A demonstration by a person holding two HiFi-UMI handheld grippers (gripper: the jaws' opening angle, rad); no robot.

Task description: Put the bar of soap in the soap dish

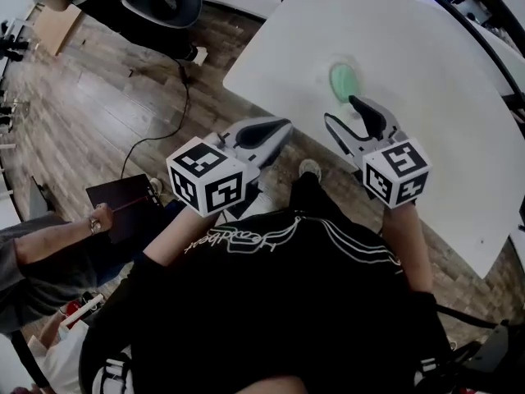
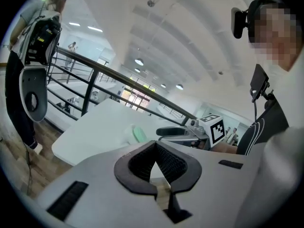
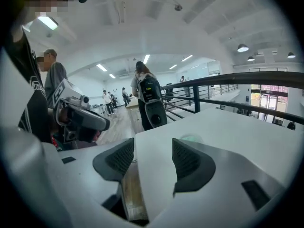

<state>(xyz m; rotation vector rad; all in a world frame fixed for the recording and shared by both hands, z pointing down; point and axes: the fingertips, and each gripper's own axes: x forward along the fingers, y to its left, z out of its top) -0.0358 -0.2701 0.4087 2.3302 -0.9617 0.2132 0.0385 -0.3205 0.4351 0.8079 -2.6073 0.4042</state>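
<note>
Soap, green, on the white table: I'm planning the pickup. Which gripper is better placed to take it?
Right. The right gripper is open and points at the green soap just ahead; the left gripper is shut and hangs over the floor, off the table.

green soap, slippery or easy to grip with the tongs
Probably stiff: the green soap keeps a smooth oval shape. Likely slippery, as its rounded edge offers the open right tongs little flat face. Lying flat, it shouldn't roll.

The green lump (image 1: 343,80) is too blurred to identify.
</note>
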